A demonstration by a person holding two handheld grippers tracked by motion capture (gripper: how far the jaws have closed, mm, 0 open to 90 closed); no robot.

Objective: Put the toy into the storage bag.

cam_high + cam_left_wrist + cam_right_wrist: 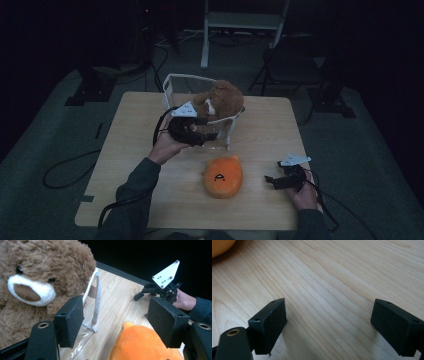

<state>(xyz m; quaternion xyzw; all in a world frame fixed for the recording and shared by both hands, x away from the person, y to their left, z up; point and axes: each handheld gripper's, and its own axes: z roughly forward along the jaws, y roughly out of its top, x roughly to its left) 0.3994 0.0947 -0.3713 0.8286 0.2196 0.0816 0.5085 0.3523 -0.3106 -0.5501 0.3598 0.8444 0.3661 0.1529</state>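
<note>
A brown teddy bear (220, 99) sits in a white-framed clear basket (175, 80) at the back middle of the wooden table (130, 155). My left gripper (210, 131) hangs at the basket's near side, just below the bear, open with nothing between its pads. In the left gripper view the bear (37, 277) is at the left, a basket post (97, 292) is just beyond the left pad, and the left gripper (117, 315) stands open. An orange plush (222, 176) lies at the front middle, and its top (142, 345) sits under the left gripper's jaws. My right gripper (271, 181) rests low at the front right, open over bare wood, with wide-set jaws (329, 320).
The other hand's gripper (160, 287) with its white plate is farther off across the table. A rim of the orange plush (219, 246) is at the upper left of the right gripper view. Dark stands and cables (65, 170) ring the table on the floor.
</note>
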